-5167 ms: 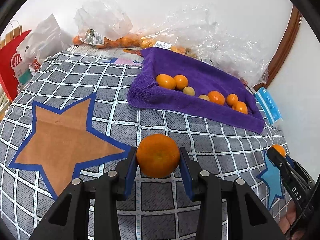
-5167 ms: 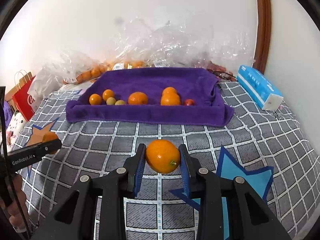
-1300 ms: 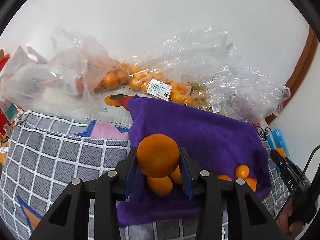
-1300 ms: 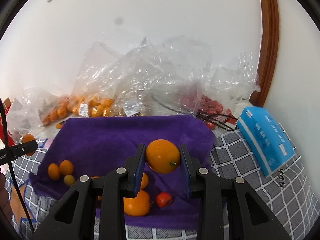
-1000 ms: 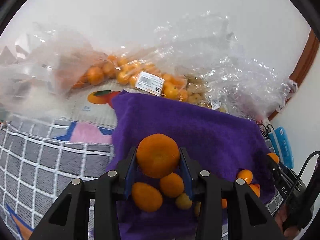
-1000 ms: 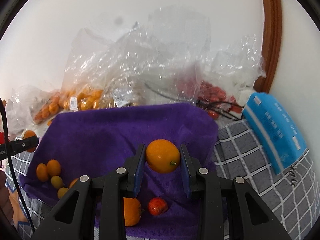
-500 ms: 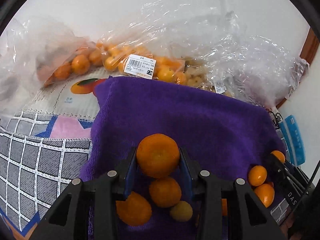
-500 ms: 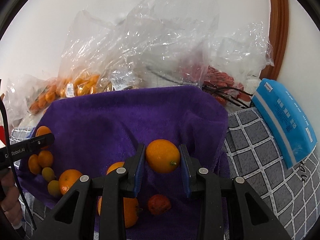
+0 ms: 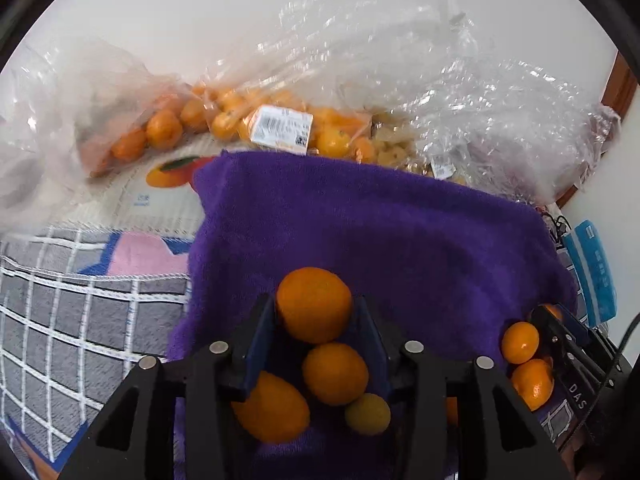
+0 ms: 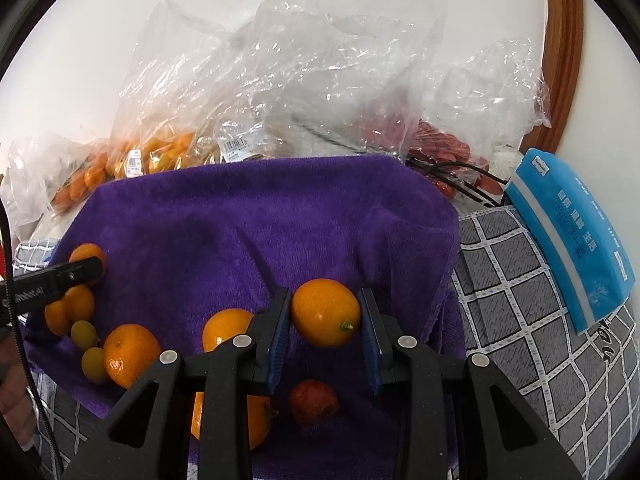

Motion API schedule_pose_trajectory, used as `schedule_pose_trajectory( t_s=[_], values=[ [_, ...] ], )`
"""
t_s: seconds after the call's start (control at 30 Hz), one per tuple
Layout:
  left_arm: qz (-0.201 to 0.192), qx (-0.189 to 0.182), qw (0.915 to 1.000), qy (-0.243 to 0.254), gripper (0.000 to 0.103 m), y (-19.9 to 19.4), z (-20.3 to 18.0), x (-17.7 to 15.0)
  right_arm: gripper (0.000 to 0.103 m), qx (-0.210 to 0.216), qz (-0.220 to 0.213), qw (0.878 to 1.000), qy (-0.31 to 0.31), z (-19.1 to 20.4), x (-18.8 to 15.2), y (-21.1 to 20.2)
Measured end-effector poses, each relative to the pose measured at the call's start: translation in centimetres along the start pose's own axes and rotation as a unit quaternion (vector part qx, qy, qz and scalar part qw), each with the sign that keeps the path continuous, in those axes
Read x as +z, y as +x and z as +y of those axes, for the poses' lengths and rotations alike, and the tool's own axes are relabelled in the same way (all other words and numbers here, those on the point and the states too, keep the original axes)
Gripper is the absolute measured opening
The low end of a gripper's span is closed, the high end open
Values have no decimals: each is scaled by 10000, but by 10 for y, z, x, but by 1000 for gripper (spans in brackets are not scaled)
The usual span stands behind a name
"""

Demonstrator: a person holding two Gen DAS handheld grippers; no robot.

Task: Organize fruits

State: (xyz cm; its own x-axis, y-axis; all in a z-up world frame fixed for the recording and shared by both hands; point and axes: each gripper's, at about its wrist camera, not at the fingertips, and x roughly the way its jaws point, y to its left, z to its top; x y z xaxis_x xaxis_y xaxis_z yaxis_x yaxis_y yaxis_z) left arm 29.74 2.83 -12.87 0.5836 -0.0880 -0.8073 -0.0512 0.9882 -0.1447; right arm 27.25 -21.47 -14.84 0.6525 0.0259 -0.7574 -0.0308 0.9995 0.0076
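My left gripper [image 9: 315, 322] is shut on a round orange [image 9: 314, 304] and holds it over the left part of the purple towel [image 9: 380, 232]. Several oranges and a small yellow-green fruit [image 9: 367, 414] lie on the towel right under it. My right gripper [image 10: 325, 334] is shut on a smooth orange with a stem [image 10: 325, 312], over the right part of the same towel [image 10: 248, 220]. A small red fruit [image 10: 314, 402] and more oranges lie below it. The left gripper's finger [image 10: 56, 278] shows at the left edge.
Clear plastic bags of oranges [image 9: 160, 132] and red fruit [image 10: 444, 148] are piled behind the towel against the wall. A blue tissue pack [image 10: 568, 236] lies to the right on the grey checked cloth [image 10: 500, 272]. The wooden door frame [image 10: 560, 48] stands at the far right.
Both grippers have moved forward and lower over the towel, each still gripping its orange. The fruit on the towel now lies closer beneath the fingers.
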Motion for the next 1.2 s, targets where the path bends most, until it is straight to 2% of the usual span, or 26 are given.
schedule_pose_trajectory(
  t_s=[0.03,0.1,0.23,0.5,0.67,0.77,0.83,0.97,1.07,1.2],
  values=[
    [-66,52,10000,11,52,-5,-1,0,39,-17,-30,10000,-12,0,0,-1],
    [-171,106,9998,45,54,-17,-1,-3,47,-4,-74,10000,-38,1,1,-6],
    [-315,126,9993,142,57,-43,-2,-13,49,5,-162,9999,12,2,4,-23],
    [-549,132,9980,273,58,-96,-6,-44,50,333,-310,9989,125,17,-3,-91],
    [-918,266,9941,509,70,-142,-15,-70,52,232,-454,9986,163,25,-18,-144],
    [-1135,209,9922,468,77,-168,-14,-85,55,220,-477,9984,193,27,-29,-172],
    [-1232,127,9916,386,81,-183,-13,-95,63,155,-528,9984,163,28,-36,-187],
    [-1372,51,9902,264,85,-205,-11,-114,88,18,-821,9966,56,30,-55,-225],
    [-1427,33,9893,310,86,-217,-13,-127,93,-145,-1029,9946,-83,33,-70,-246],
    [-1506,38,9881,299,88,-228,-17,-139,94,-175,-1032,9944,-134,34,-81,-260]
  ],
)
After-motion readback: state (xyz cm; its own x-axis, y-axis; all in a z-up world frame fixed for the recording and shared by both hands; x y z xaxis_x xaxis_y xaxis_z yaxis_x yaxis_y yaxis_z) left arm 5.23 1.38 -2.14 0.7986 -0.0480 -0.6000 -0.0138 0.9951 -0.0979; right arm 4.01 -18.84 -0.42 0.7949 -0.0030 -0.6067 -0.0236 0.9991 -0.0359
